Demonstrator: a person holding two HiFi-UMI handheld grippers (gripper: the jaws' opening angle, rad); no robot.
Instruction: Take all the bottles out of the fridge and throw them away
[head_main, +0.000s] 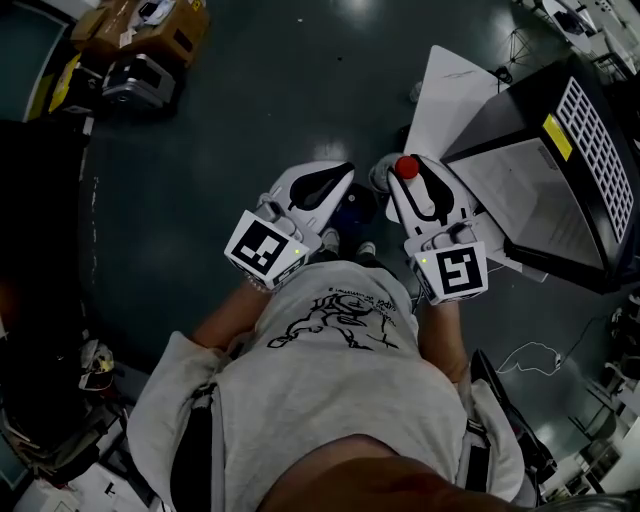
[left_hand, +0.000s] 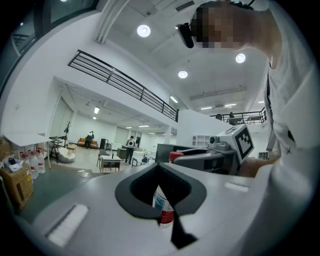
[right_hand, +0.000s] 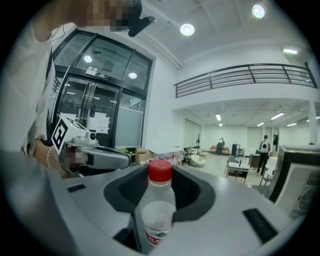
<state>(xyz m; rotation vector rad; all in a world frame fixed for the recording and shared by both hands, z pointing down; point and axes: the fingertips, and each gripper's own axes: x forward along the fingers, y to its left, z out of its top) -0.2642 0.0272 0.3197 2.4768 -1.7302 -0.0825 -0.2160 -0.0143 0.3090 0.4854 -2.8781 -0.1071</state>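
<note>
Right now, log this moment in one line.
left claw: shut on labelled bottle | right claw: shut on red-capped bottle

Only a label strip of the left bottle (left_hand: 162, 206) shows; the jaws seemingly hide the rest.

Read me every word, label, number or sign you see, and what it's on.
Nothing is legible.
Label on right bottle: blurred.
Label on left bottle: blurred, partly hidden.
Print on shirt: too small.
The door sign: too small.
The yellow sticker: too small.
</note>
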